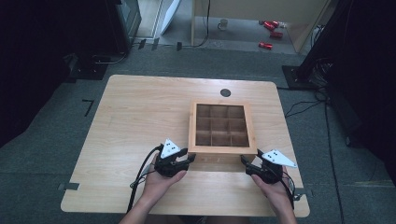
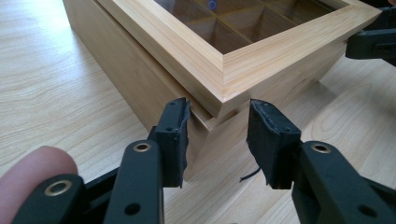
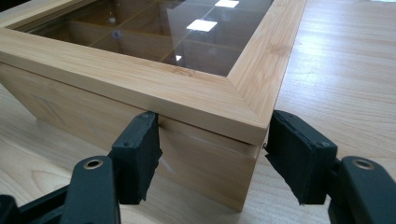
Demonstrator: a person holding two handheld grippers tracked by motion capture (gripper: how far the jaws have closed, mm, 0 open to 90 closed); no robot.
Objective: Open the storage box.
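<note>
A wooden box (image 1: 220,125) with a glass-paned lid and nine compartments is being kept right of centre on the worktop (image 1: 135,116), close to its near edge. Its two near corners are being approached, one by each gripper. In the left gripper view, the left gripper (image 2: 218,135) is being held spread, its jaws straddling the box's near left corner just under the lid's overhang; one pad seems to be touching the wood, the other standing apart. The right gripper (image 3: 212,151) is likewise being held spread around the near right corner, at the seam between lid and body. The step appears to be either lifting the lid or taking hold of the box. For it to go well, both corners are best gripped at the same height and raised evenly, so that the lid is not being twisted or the box dragged.
</note>
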